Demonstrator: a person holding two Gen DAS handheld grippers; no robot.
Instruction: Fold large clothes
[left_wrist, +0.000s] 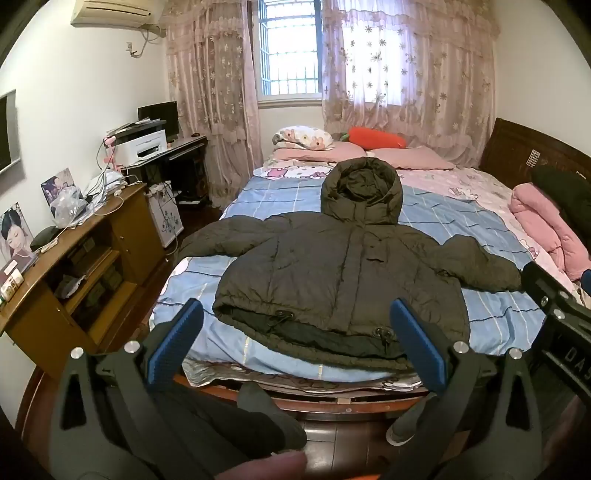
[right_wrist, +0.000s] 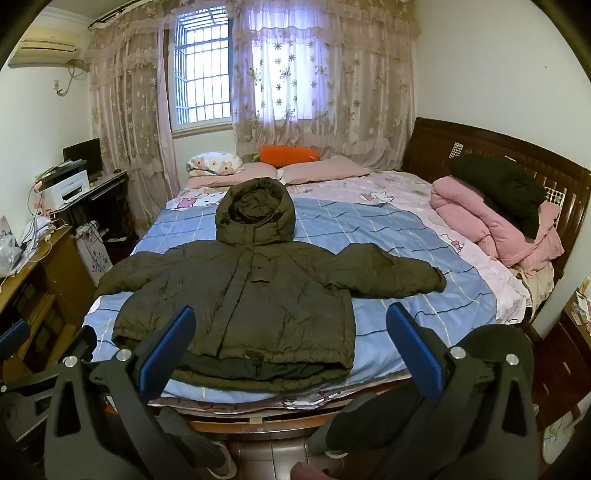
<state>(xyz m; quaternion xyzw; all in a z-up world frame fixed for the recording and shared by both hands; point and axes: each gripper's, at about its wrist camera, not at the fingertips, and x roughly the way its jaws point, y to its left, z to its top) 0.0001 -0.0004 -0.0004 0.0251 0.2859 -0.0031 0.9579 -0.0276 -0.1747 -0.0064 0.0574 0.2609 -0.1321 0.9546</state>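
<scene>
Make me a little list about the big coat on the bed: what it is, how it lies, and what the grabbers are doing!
garment: dark olive puffer jacket with hood
how it lies: flat, front up, both sleeves spread sideways, hood toward the pillows
where: on the blue checked sheet of the bed
left hand-held gripper: open, short of the hem, holding nothing
right hand-held gripper: open, short of the hem, holding nothing
folding: not started
also on bed: pink quilt

I can read only the letters "DA" on the black body of the right hand-held gripper (left_wrist: 565, 332); nothing else is legible.
</scene>
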